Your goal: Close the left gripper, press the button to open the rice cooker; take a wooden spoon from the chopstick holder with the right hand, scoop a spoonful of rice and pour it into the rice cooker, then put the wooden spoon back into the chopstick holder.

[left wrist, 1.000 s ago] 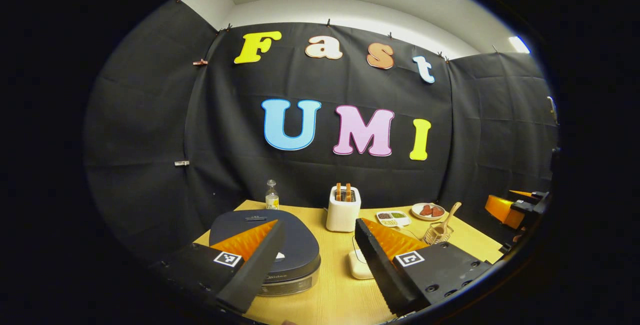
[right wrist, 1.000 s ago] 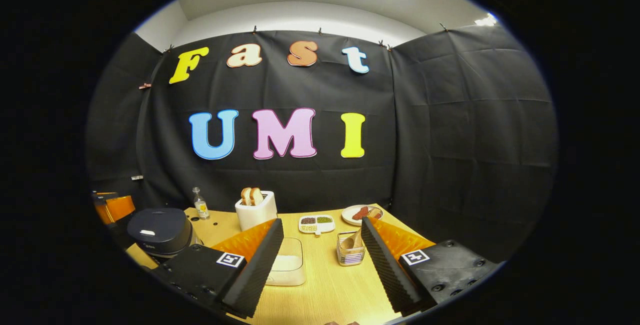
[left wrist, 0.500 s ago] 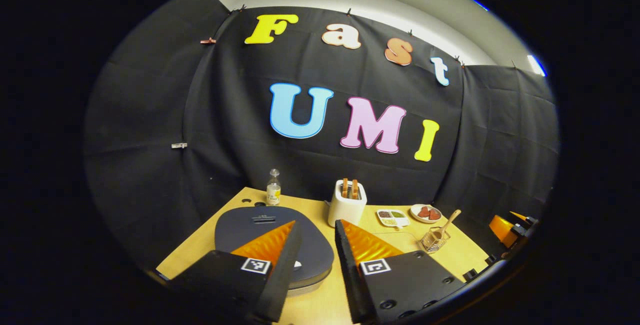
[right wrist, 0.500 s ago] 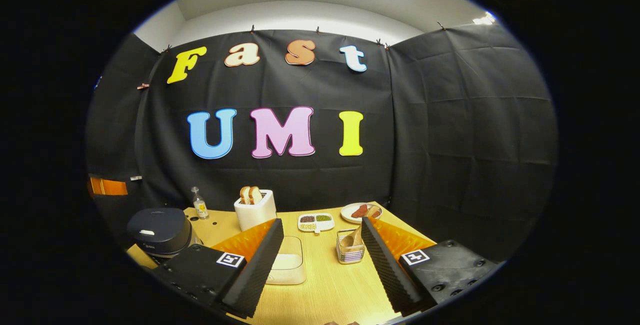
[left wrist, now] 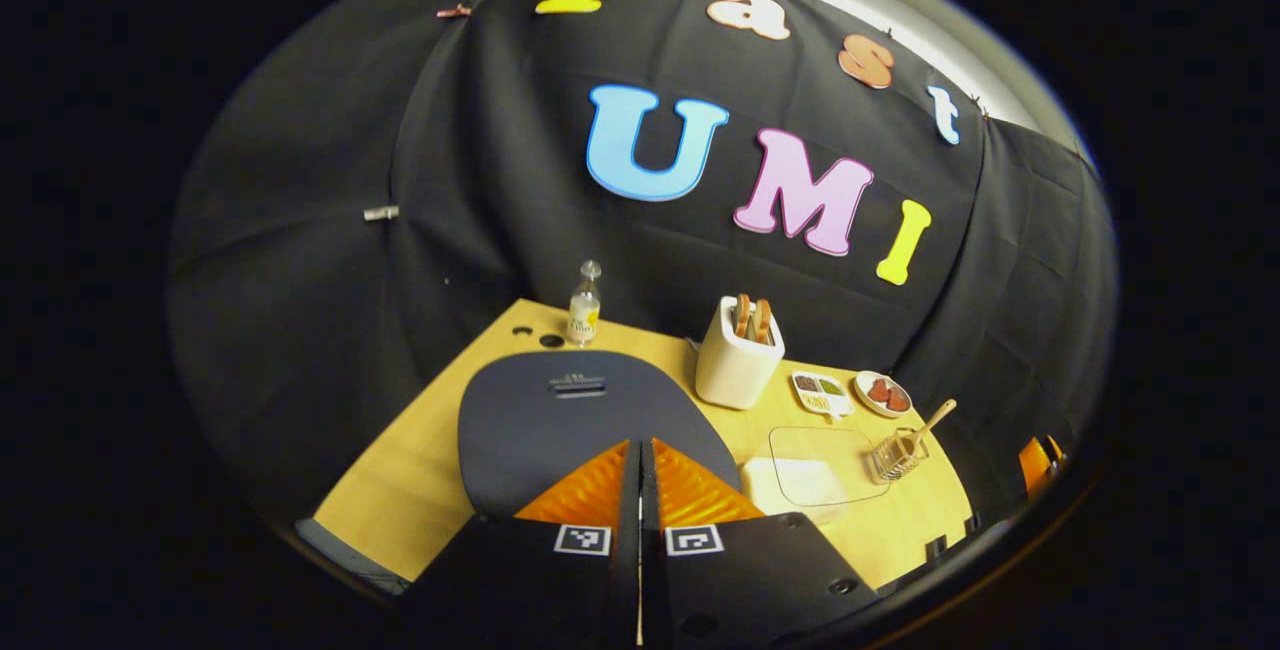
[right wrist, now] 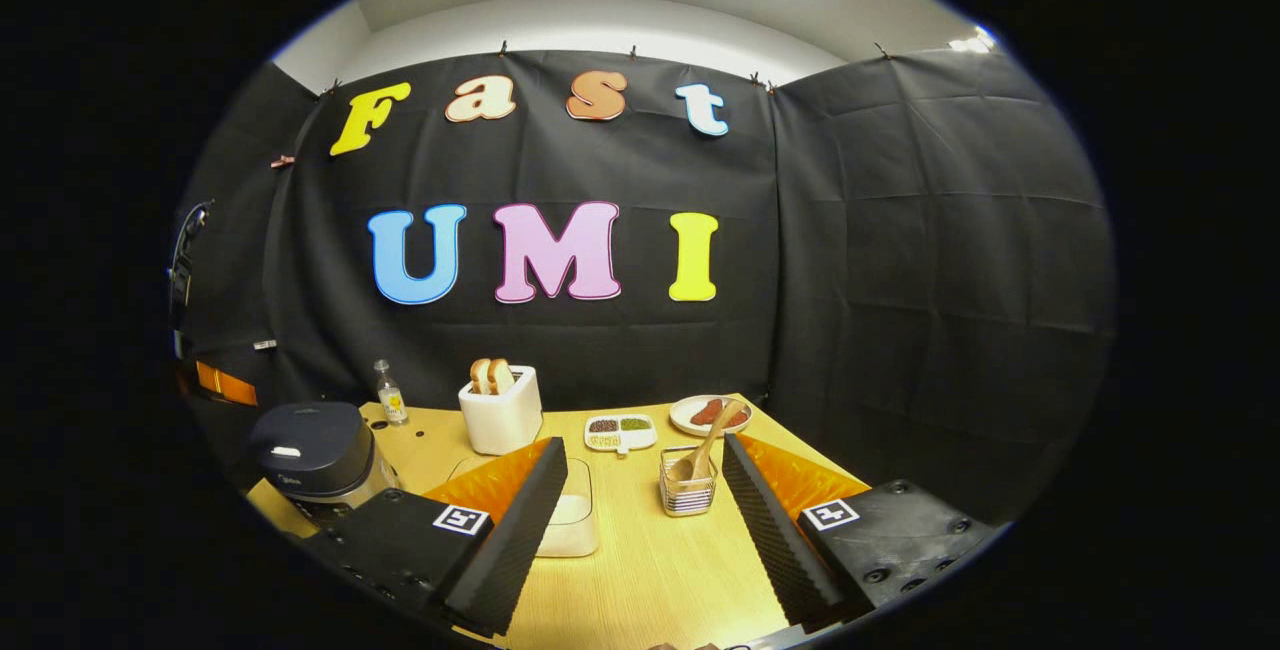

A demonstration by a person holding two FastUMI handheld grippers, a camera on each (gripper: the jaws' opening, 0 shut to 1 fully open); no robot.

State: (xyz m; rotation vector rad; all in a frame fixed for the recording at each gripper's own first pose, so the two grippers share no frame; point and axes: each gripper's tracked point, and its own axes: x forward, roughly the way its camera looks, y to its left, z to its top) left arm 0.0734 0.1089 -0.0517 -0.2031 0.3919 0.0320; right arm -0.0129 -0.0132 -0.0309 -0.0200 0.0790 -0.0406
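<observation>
Since a second ago: left gripper closed fingers-together and tipped down over the rice cooker on the table. Right gripper held wide, empty, near the wooden spoon standing in the chopstick holder. Best pressed squarely on the lid button, tips centred, without sliding off.

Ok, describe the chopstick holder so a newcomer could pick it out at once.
Start at the white toaster at the back of the wooden table, then look right and nearer, in front of the divided dish. The chopstick holder is the small wire basket there. Unlike its neighbours, it has a wooden spoon leaning out of it.
</observation>
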